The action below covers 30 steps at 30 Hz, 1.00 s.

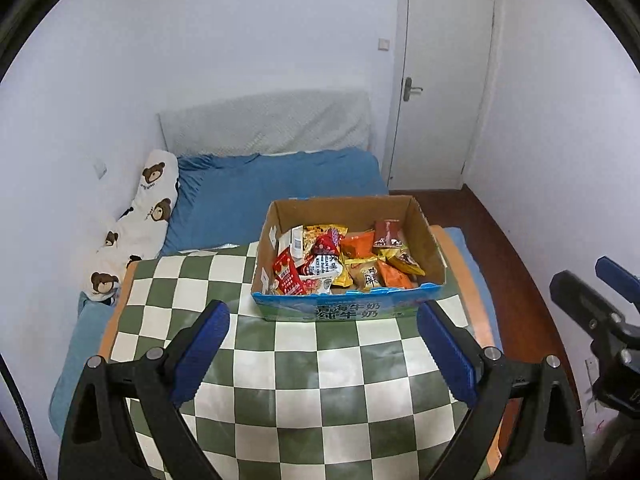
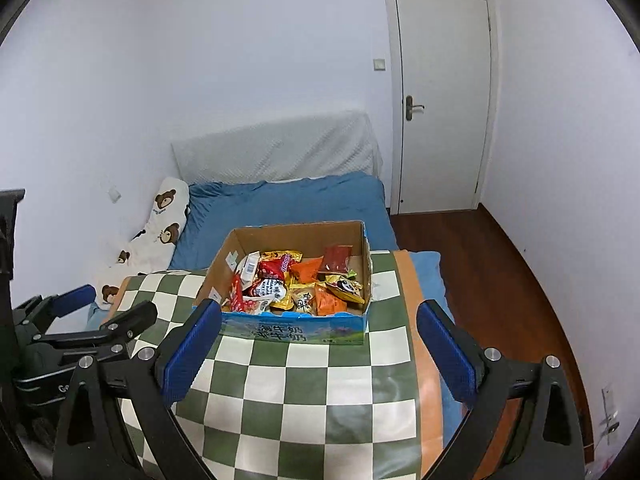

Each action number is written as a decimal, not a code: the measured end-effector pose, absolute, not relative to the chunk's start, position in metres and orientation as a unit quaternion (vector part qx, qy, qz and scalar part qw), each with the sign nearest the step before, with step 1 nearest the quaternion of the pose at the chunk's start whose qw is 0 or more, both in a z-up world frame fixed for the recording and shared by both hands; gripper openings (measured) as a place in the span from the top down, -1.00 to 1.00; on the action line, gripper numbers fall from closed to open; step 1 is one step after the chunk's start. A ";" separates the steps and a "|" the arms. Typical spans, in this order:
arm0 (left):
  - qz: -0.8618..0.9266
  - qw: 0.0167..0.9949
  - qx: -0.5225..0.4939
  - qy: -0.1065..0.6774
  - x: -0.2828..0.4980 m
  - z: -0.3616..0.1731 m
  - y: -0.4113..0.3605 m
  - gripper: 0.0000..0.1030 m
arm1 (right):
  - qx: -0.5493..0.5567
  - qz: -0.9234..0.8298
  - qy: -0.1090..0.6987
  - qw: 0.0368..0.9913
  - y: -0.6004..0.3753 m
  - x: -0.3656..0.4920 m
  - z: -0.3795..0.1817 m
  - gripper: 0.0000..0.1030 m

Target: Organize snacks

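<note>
A cardboard box (image 1: pixel 428 240) with a blue printed front stands at the far end of a green and white checkered table (image 1: pixel 296 368). It holds several snack packets (image 1: pixel 344 260) in red, orange, yellow and white. My left gripper (image 1: pixel 323 322) is open and empty above the table, just short of the box front. The box also shows in the right wrist view (image 2: pixel 366 268), with the snack packets (image 2: pixel 300 280) inside. My right gripper (image 2: pixel 318 320) is open and empty, its left fingertip close to the box's front left corner. Each gripper shows at the edge of the other's view.
A bed with a blue sheet (image 1: pixel 280 188) lies behind the table, with a bear-print pillow (image 1: pixel 152 200) at its left. A white door (image 1: pixel 444 80) is at the back right. Dark wooden floor (image 2: pixel 500 264) runs along the right side.
</note>
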<state>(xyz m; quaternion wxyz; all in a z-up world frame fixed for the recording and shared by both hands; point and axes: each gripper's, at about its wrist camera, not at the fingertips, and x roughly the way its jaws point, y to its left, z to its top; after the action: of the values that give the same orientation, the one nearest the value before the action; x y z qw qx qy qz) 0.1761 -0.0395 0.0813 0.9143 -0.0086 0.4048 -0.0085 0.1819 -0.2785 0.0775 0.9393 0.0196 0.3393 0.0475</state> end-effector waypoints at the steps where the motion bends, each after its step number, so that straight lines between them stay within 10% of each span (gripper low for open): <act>1: -0.009 0.915 -0.011 0.404 0.172 0.084 -0.039 -0.87 | 0.019 0.049 0.337 0.940 -0.278 0.178 0.080 -0.94; 30: 0.031 0.915 -0.008 0.401 0.194 0.067 -0.039 -0.87 | 0.030 0.021 0.354 0.935 -0.283 0.186 0.067 -0.95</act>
<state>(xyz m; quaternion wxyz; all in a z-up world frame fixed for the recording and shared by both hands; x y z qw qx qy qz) 0.1935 -0.0387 0.0675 0.9155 -0.0078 0.4012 0.0309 0.1860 -0.2826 0.0671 0.9346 0.0303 0.3537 0.0213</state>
